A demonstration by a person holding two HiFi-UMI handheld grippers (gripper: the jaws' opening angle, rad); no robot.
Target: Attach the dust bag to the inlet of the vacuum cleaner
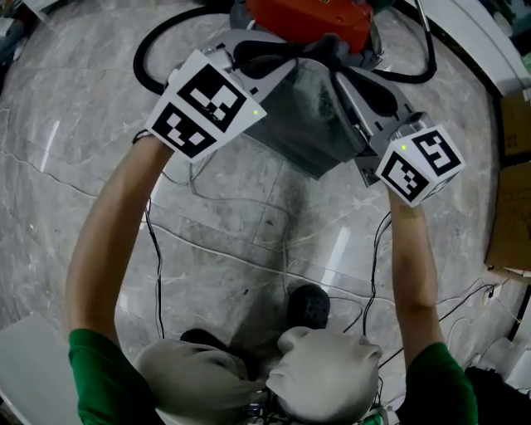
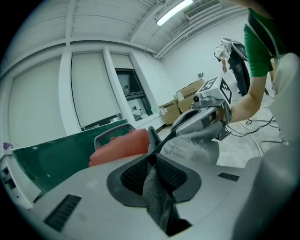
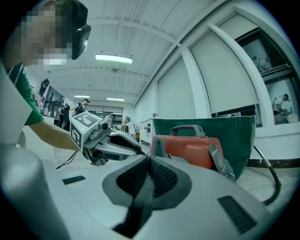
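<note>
from the head view, the left gripper (image 1: 278, 60) and right gripper (image 1: 344, 66) hold a grey, felt-like dust bag (image 1: 311, 124) stretched between them, boxy and sagging, just in front of the orange-red vacuum cleaner (image 1: 311, 17), beside which a black hose (image 1: 145, 50) loops over the veined marble floor (image 1: 249, 224). the left gripper view adds what that one hides: its dimpled black pads (image 2: 133, 176) pinched tight on a fold of grey mesh cloth, and a grey handle (image 2: 110, 136) on the cleaner's smooth plastic body. the right gripper view shows its jaws likewise clamped on a dark strip of the bag, with a green tub (image 3: 206, 131) behind the cleaner.
</note>
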